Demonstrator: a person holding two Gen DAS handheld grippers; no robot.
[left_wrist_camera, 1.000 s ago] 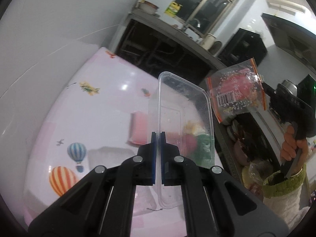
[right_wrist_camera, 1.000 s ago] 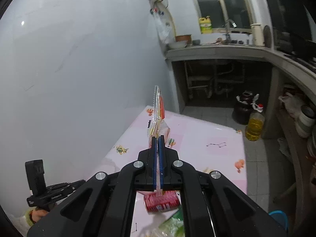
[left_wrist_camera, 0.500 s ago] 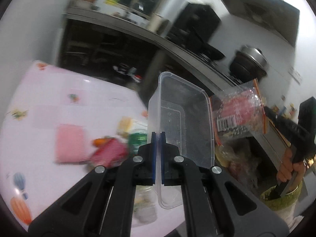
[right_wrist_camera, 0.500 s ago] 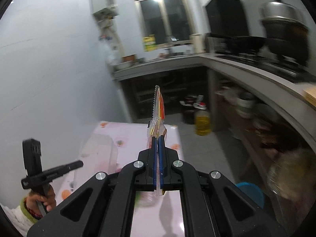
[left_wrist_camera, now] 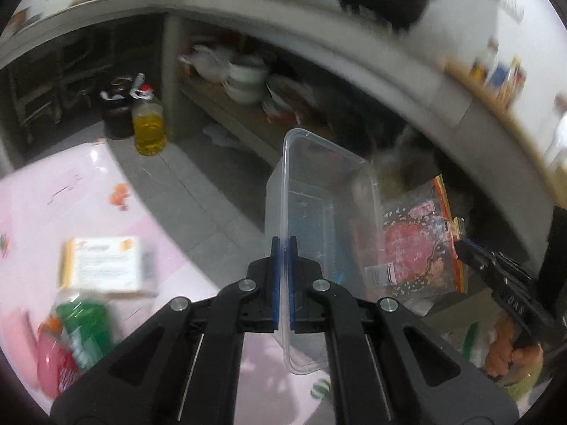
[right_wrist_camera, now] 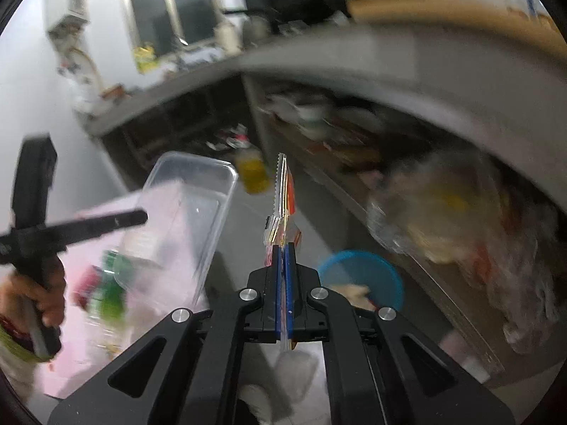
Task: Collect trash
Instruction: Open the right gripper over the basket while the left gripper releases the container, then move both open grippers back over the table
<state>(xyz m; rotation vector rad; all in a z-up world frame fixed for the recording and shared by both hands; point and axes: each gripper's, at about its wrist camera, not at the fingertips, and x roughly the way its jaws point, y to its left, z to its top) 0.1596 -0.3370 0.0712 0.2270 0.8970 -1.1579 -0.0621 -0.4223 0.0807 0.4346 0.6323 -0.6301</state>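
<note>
The left gripper pinches a clear tub by its rim, upright over the bench edge. The right gripper is clamped on a snack bag — edge-on here, its print unreadable. Bench clutter is blurred; a blue bin sits half hidden below.

— Any writing you can make out?
— Nothing legible. The snack bag right of the left gripper carries a barcode label, digits unreadable.
— And the box to its left?
— Printed lines, all smeared by blur.
</note>
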